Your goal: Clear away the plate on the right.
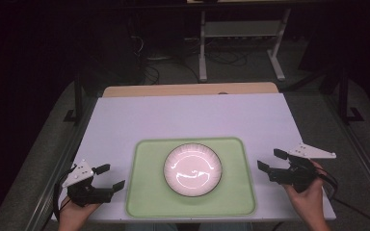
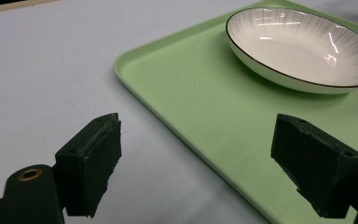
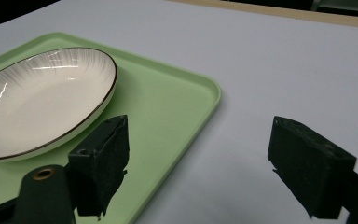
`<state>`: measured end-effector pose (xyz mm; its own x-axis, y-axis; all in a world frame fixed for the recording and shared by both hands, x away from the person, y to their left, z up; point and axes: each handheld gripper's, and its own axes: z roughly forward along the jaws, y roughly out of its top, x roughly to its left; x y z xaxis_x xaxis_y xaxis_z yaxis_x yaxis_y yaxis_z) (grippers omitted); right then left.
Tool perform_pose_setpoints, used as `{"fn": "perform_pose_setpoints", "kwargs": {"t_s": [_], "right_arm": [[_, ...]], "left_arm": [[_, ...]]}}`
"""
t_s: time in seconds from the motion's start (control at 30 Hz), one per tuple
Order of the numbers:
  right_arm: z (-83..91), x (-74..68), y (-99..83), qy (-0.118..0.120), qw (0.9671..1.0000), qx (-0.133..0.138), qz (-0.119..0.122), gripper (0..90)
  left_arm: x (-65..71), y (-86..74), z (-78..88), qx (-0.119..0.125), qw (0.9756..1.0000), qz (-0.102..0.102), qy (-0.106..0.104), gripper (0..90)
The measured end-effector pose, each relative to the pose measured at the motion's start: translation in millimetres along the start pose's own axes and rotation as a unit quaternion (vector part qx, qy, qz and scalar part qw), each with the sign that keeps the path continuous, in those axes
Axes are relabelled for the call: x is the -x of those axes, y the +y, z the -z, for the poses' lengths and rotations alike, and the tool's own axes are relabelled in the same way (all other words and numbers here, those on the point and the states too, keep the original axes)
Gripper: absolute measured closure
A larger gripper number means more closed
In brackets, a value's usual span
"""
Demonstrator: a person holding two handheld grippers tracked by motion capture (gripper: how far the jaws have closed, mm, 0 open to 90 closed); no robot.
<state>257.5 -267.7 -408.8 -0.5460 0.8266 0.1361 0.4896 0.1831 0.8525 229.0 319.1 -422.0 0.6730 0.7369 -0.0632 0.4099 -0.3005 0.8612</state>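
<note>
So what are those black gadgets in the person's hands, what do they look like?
Each hand holds a black two-jaw gripper. The left gripper and right gripper both end in blocky, matte black jaws, with a pale grey three-cornered plate on top. A brass-coloured ring sits at a jaw's base. Thin black cables trail back from them. No sleeves show.

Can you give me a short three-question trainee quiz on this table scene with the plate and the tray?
1. True or false: the plate sits on the green tray.
2. Which hand-held gripper holds something: A left hand-held gripper, B right hand-held gripper, C neither?
3. What colour is the plate's thin rim line?

Key: 1 true. 2 C, both stand open beside the tray with nothing between the jaws. 3 dark, near black.
</note>
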Motion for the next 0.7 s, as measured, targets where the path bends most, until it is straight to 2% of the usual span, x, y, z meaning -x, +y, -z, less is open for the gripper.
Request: {"fn": "perform_pose_setpoints", "kwargs": {"t_s": [0.43, 0.53, 0.7], "right_arm": [[1.8, 1.1, -19.3, -0.004, 0.9999, -0.001, -0.014, 19.8], [0.6, -0.3, -23.0, -0.017, 0.9997, -0.014, -0.006, 19.8], [0.6, -3.3, -25.1, -0.011, 0.9998, -0.015, -0.009, 21.3]], "left_arm": [[0.6, -0.6, -0.5, -0.001, 1.0000, 0.002, -0.002, 15.9], [-0.4, -0.3, -0.3, -0.001, 1.0000, 0.003, -0.002, 15.9], [-0.3, 0.6, 0.4, -0.001, 1.0000, -0.003, -0.001, 15.9]]}}
